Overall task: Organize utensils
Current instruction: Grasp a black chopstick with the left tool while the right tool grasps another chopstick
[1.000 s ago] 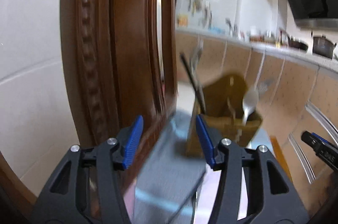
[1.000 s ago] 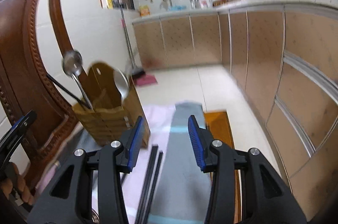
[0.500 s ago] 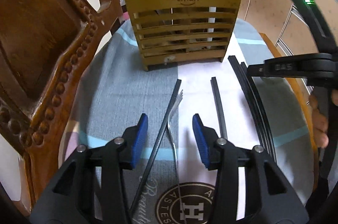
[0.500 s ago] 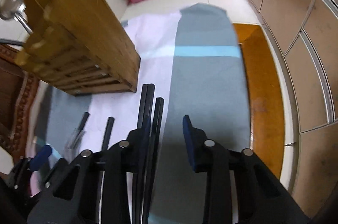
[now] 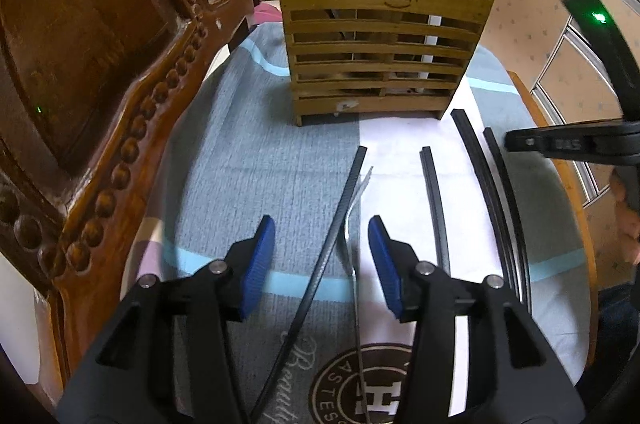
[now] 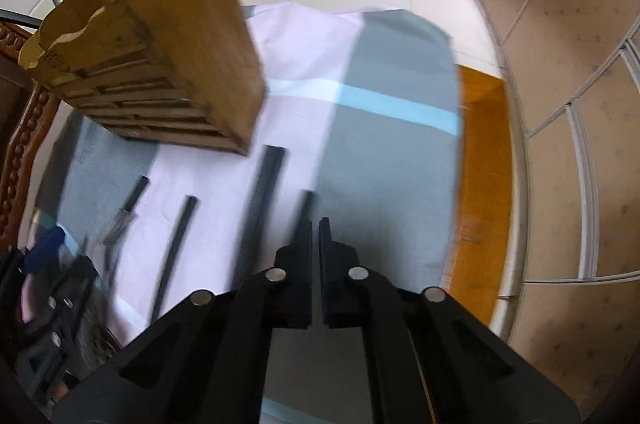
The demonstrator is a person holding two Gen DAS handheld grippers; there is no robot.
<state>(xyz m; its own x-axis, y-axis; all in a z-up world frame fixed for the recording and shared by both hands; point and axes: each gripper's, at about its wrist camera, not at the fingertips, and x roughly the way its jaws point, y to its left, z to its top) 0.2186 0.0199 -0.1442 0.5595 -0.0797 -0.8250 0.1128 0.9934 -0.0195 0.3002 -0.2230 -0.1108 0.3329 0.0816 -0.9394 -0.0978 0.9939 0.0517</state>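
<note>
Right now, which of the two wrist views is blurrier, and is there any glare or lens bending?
Right wrist view: blurrier, the chopsticks and wooden holder smeared. Left wrist view: sharp on the holder and fork, a green light flare at the right edge; both views bow straight lines, dark corners.

My left wrist cam sits low over the cloth-covered table (image 5: pixel 248 151), angled steeply down and fwd, facing the slatted front of the wooden utensil holder (image 5: pixel 380 63) straight ahead, fairly near. A carved wooden chair (image 5: pixel 100 63) fills the frame left of the holder; kitchen cabinets (image 5: pixel 560 35) lie behind it to the right. My right wrist cam tilts down steeper still, from the holder's (image 6: pixel 160 55) right side, seeing its plain side wall at upper left; floor and cabinets (image 6: pixel 560 83) run beyond. Both views share the holder, the striped cloth (image 6: pixel 392 143) and the black chopsticks (image 5: pixel 432 199) lying in front of the holder.
</note>
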